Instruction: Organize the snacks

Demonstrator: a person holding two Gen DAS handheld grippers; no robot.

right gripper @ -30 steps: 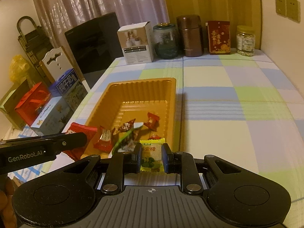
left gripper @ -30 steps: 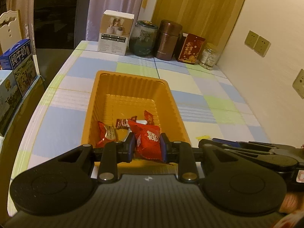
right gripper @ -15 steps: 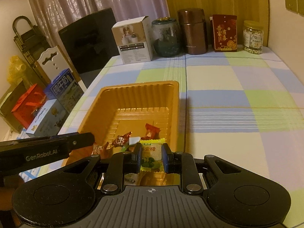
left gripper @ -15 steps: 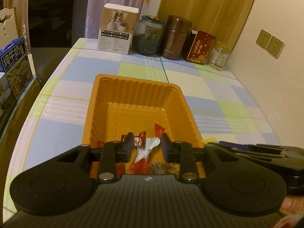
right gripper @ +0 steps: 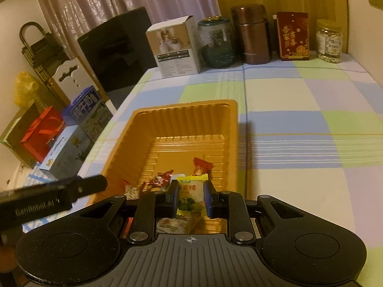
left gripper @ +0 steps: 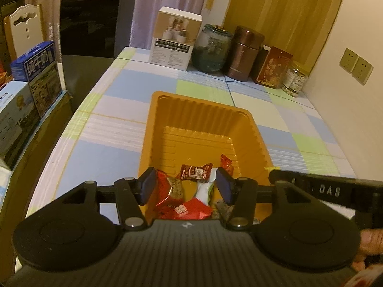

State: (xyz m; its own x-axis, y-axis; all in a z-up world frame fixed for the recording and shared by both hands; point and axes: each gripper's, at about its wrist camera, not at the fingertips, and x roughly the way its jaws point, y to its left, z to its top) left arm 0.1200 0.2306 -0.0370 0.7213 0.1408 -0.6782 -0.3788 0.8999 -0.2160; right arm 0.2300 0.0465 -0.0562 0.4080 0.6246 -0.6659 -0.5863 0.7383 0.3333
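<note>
Orange tray (left gripper: pixel 148 143) on checked counter (left gripper: pixel 103 131), centre of both views; ribbed walls, snacks gathered at its near end.

Left gripper (left gripper: pixel 185 186): jaws just been opening, now moderately wide, gripping nothing; red snack packet (left gripper: pixel 184 209) lying loose below them in the tray, white characters on it partly hidden. At 12 o'clock from these jaws, brown-red candy (left gripper: pixel 196 171); at 1 o'clock, small red candy (left gripper: pixel 227 162); white-green wrapper (left gripper: pixel 203 191) between.

Right gripper (right gripper: pixel 191 196): jaws narrow, clamped on yellow-green candy packet (right gripper: pixel 190 196), over the tray's near end; three characters printed on top, last one "糖".

"GenRobot.AI" on left gripper's arm, seen at 9 o'clock in right view; "DAS" on right gripper's arm, at 3 o'clock in left view.

Back row at 12 o'clock: white box (right gripper: pixel 173 45) with product photo, glass jar (right gripper: pixel 216 43), brown canister (right gripper: pixel 251 33), red pouch (right gripper: pixel 292 35) with gold characters, clear jar (right gripper: pixel 328 40).

Off counter at 9 o'clock: blue carton (left gripper: pixel 38 71) lettered "纯牛奶".
</note>
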